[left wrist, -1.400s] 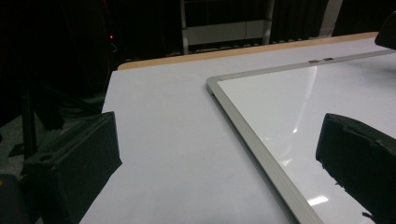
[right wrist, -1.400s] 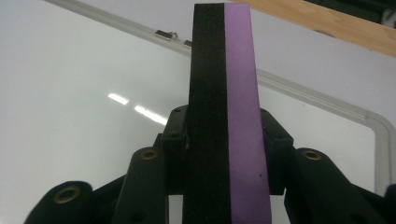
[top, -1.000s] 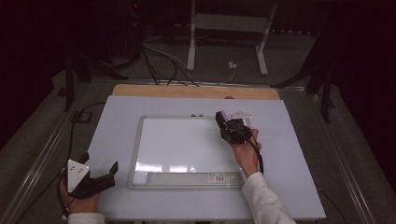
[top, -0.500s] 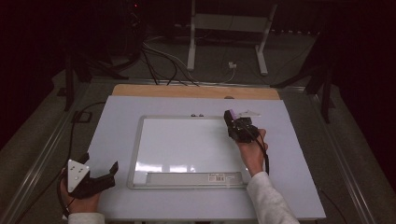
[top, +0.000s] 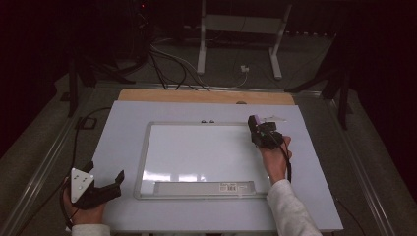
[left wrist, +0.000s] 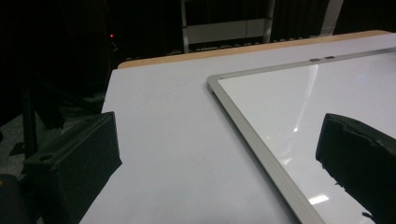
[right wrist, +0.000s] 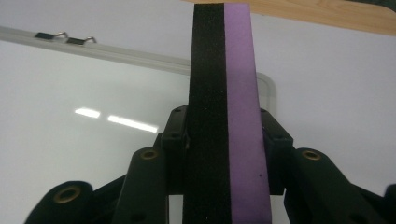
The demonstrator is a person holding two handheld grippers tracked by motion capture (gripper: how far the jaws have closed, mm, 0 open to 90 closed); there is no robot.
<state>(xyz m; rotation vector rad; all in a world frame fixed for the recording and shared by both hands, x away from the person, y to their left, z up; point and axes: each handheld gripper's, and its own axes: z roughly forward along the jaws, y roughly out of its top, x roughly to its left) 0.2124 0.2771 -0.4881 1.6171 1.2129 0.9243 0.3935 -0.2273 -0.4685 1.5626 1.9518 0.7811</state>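
Right gripper view has the right hand-held gripper (right wrist: 226, 154) clamped across the flat sides of a light, squashy-looking black-and-purple foam eraser block (right wrist: 226, 93), poised over the far right corner of the silver-framed whiteboard (right wrist: 70, 140), while the left hand-held gripper (top: 105, 184) idles wide open.

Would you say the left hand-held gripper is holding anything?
No, the left hand-held gripper has its jaws standing wide apart over the bare table beside the whiteboard.
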